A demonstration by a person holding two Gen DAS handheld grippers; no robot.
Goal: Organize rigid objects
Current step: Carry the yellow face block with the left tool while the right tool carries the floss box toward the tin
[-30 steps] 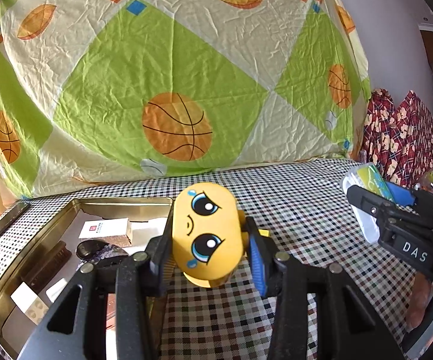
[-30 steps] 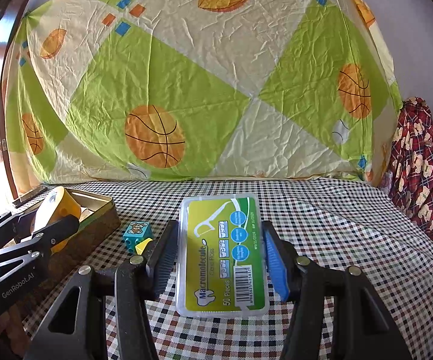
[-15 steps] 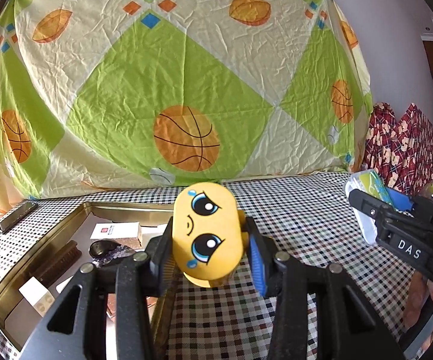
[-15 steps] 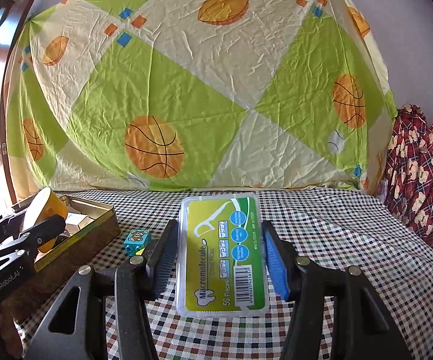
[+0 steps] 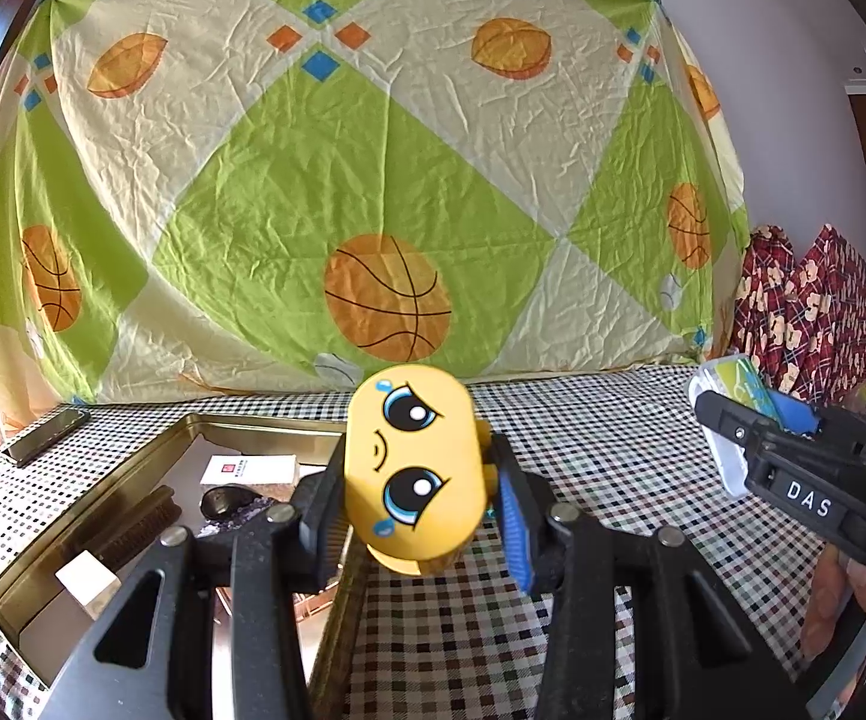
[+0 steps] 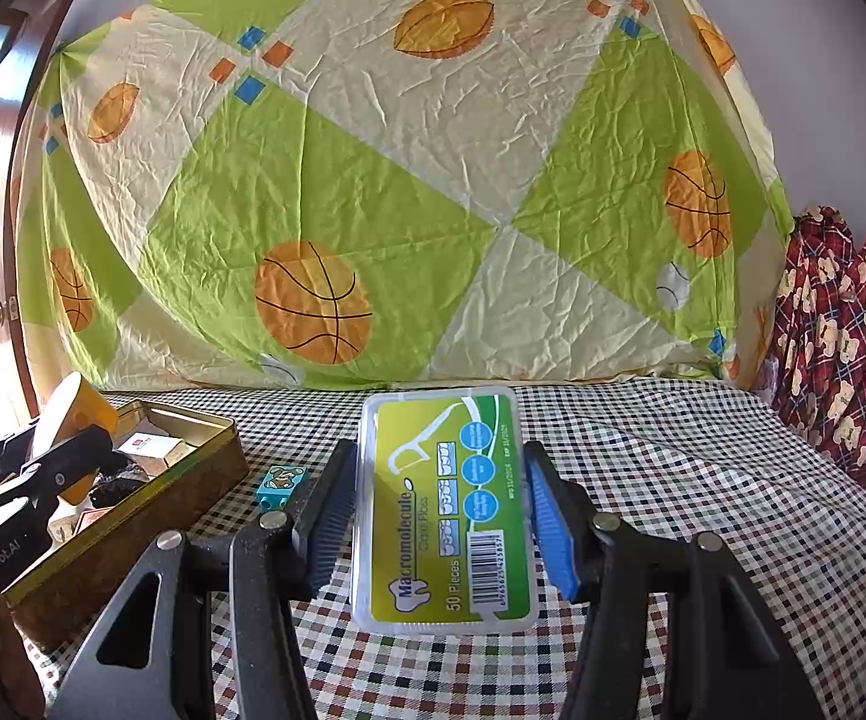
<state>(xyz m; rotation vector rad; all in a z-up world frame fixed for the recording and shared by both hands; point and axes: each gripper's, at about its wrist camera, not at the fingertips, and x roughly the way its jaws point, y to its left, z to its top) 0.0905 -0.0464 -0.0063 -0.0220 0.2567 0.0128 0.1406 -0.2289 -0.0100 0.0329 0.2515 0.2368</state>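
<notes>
My left gripper [image 5: 418, 501] pinches a yellow capsule toy [image 5: 414, 468] with a teary cartoon face, clamped between both pads and raised off the checkered tablecloth [image 5: 601, 480], with the open gold tin [image 5: 103, 516] just off my left finger, holding a white card box [image 5: 250, 469], a brush [image 5: 133, 531] and a dark stone [image 5: 220, 499]. My right gripper [image 6: 442, 513] pinches a clear floss-pick box [image 6: 448, 510] with a green label by its long sides, upright between the pads. Beyond my right gripper's left finger a small teal block [image 6: 280, 486] lies on the cloth beside the tin's wall.
</notes>
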